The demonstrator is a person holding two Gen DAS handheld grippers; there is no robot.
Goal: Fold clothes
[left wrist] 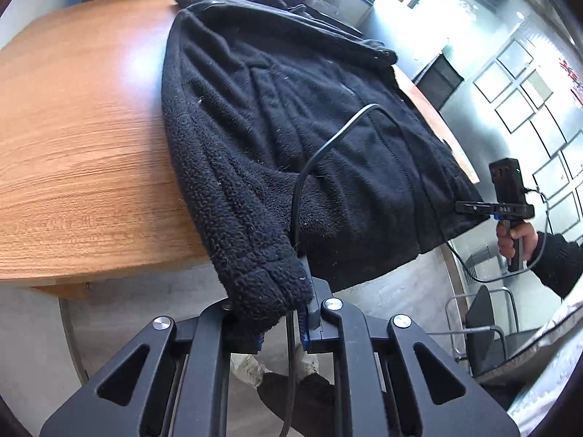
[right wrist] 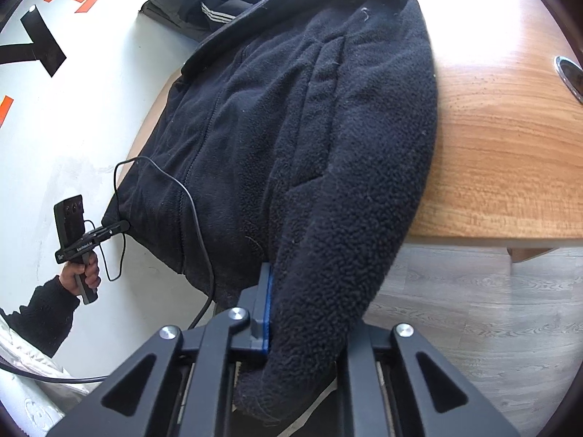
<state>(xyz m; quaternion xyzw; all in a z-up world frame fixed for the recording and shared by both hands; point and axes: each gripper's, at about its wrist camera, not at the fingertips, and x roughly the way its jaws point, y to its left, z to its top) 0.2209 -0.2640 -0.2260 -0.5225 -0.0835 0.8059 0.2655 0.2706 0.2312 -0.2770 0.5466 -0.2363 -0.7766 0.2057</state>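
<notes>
**Both claws pinch the cuffs of a thick fleece jacket**

Nearest each camera, a sleeve end fills the jaws. The left claw (left wrist: 280, 313) is pressed together on the cuff of one sleeve of the black, nubbly fleece zip jacket (left wrist: 291, 116), and the right claw (right wrist: 288, 331) pinches the other cuff, its blue pad flat against the pile. How deep the fabric sits between the right jaws is hard to tell, since the cuff hides the far finger.

Beyond the cuffs, the sleeves run up onto the jacket's body, which lies front-up on the orange wood-grain worktop (left wrist: 80, 138), hem drooping over the near edge, collar at the far side.

The fleece looks soft, bulky and fairly light; it should drape and sag rather than hold a crease, and its grippy pile is unlikely to slip. Cuffs and shoulder seams seem the firmest holds. A thin black cable (left wrist: 328, 142) trails across the jacket and might snag.
</notes>
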